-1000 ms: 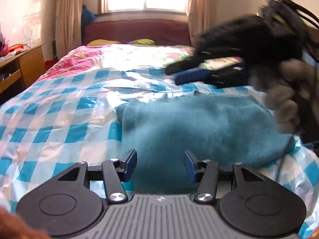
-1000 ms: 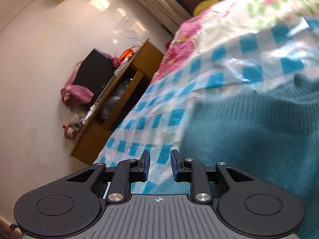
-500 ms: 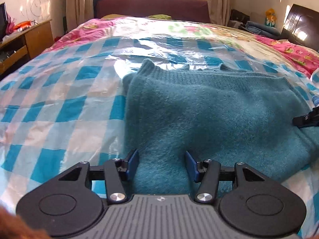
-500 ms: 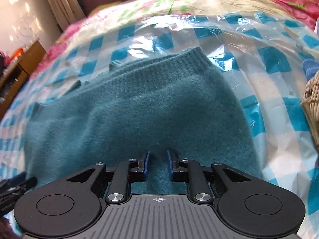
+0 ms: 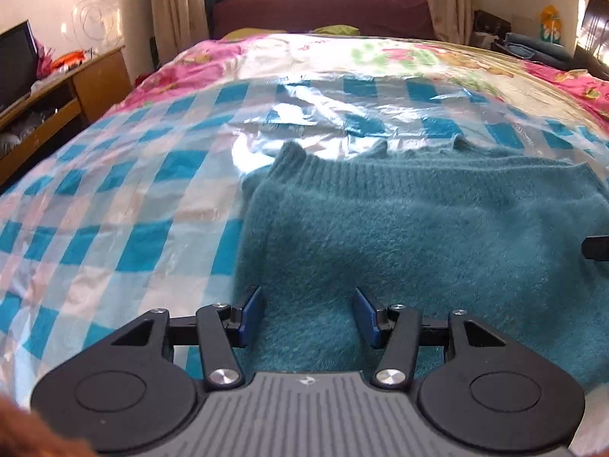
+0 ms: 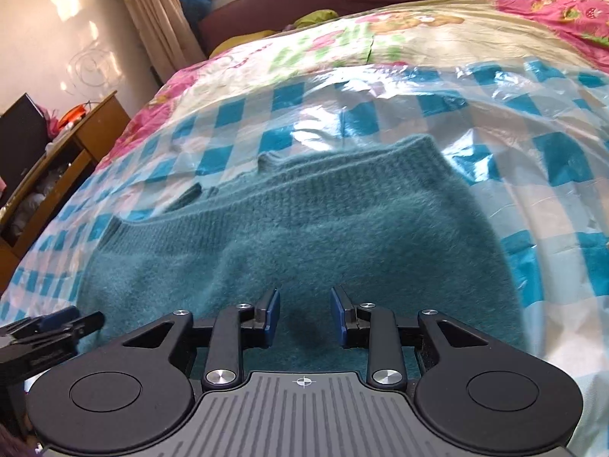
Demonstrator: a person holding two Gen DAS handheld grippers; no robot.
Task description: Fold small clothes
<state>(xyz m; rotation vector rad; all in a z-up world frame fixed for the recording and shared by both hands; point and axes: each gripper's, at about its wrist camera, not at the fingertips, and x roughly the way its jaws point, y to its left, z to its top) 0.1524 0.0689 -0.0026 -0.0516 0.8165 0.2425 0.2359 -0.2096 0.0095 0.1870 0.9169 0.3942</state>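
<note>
Around the bed, a wooden desk [image 5: 87, 80] stands along the left wall, curtains [image 5: 171, 7] hang by the window, and a dark headboard [image 5: 323, 11] closes the far end. A shiny blue-checked plastic sheet [image 5: 114, 209] covers the floral bedspread [image 6: 342, 45]. On it lies the teal sweater [image 5: 418, 236], folded flat, ribbed edge away. The left gripper [image 5: 308, 314] hangs over its near left part, jaws moderately apart, nothing pinched. The right gripper [image 6: 304, 316], over the near right part, has just been opening; its jaws stand narrower, sweater beneath them, not clamped.
</note>
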